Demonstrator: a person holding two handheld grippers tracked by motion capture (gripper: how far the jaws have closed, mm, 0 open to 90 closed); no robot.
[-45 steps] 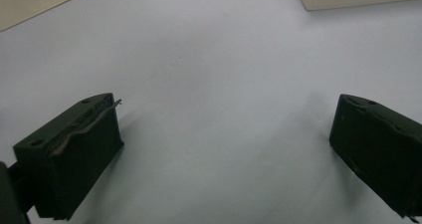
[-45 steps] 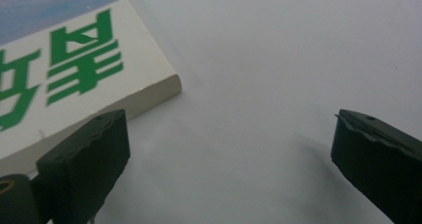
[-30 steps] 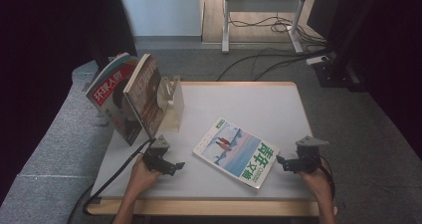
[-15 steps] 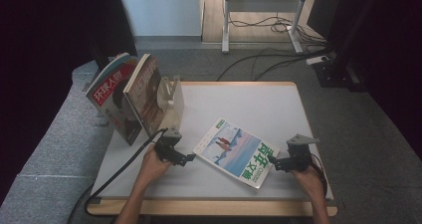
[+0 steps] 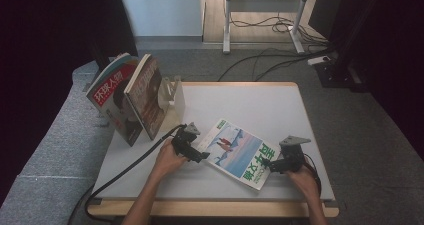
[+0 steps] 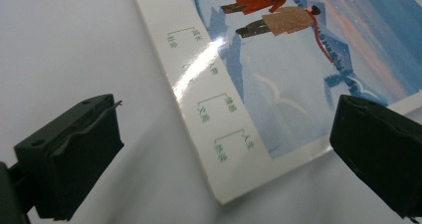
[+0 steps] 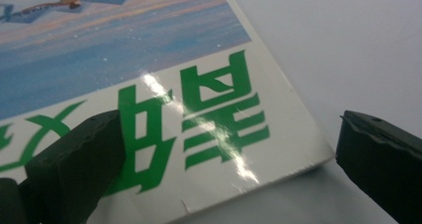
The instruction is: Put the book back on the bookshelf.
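Note:
A magazine (image 5: 239, 152) with a blue snowy cover and green characters lies flat and slanted on the white table (image 5: 260, 105). My left gripper (image 5: 202, 156) is at its near left corner, open; in the left gripper view that magazine corner (image 6: 239, 149) sits between the wide-apart jaws. My right gripper (image 5: 266, 165) is at the near right corner, open; in the right gripper view the cover's green lettering (image 7: 199, 124) and corner lie between its jaws. Neither gripper holds anything.
Two magazines (image 5: 131, 99) stand upright, leaning in a pale rack (image 5: 172, 94) at the table's left back. A grey padded bench (image 5: 55, 150) runs along the left. Cables and a desk frame (image 5: 265, 15) are on the floor behind.
Both grippers have closed in on the flat magazine from each side: the left moved right to its left corner, the right moved left to its right corner.

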